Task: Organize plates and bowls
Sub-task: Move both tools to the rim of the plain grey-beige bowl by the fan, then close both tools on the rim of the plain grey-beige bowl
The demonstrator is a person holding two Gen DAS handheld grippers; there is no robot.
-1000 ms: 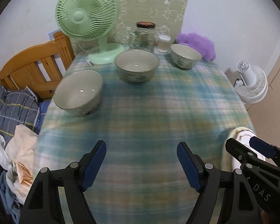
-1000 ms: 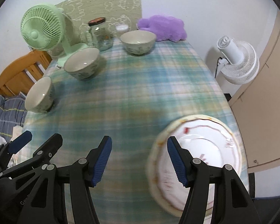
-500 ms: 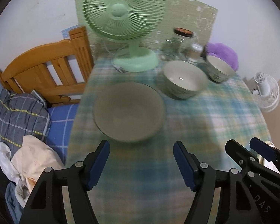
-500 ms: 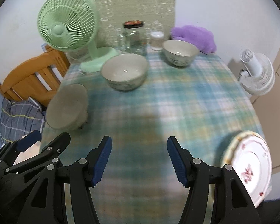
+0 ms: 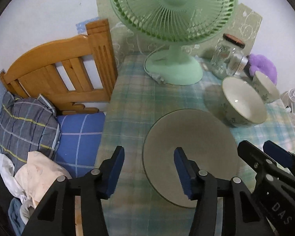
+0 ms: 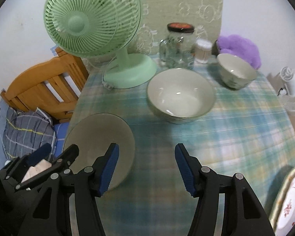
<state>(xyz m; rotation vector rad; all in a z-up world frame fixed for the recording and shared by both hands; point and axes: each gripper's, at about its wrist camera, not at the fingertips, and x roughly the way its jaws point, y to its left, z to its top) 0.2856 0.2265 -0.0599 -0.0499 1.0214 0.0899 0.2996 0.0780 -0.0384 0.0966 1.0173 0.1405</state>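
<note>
Three pale bowls stand on the plaid tablecloth. The nearest bowl [image 5: 188, 147] [image 6: 100, 135] is at the table's left edge. My left gripper [image 5: 148, 173] is open, its right finger over this bowl's near rim and its left finger outside it. A middle bowl [image 5: 243, 104] [image 6: 181, 94] and a small far bowl [image 5: 265, 87] [image 6: 236, 72] sit behind. A flowered plate [image 6: 289, 202] lies at the right front edge. My right gripper [image 6: 146, 169] is open and empty over bare cloth, right of the nearest bowl.
A green fan [image 5: 173, 19] [image 6: 92, 19], a glass jar [image 5: 226, 57] [image 6: 178, 47], a small white container [image 6: 202, 51] and a purple plush [image 6: 240, 47] stand at the table's back. A wooden headboard [image 5: 64, 68] and bedding [image 5: 25, 122] are left. A white floor fan [image 6: 291, 86] is right.
Both grippers have swung left and forward. The nearest bowl now reaches between my left fingers. The plate has slid toward the right edge of the right wrist view.
</note>
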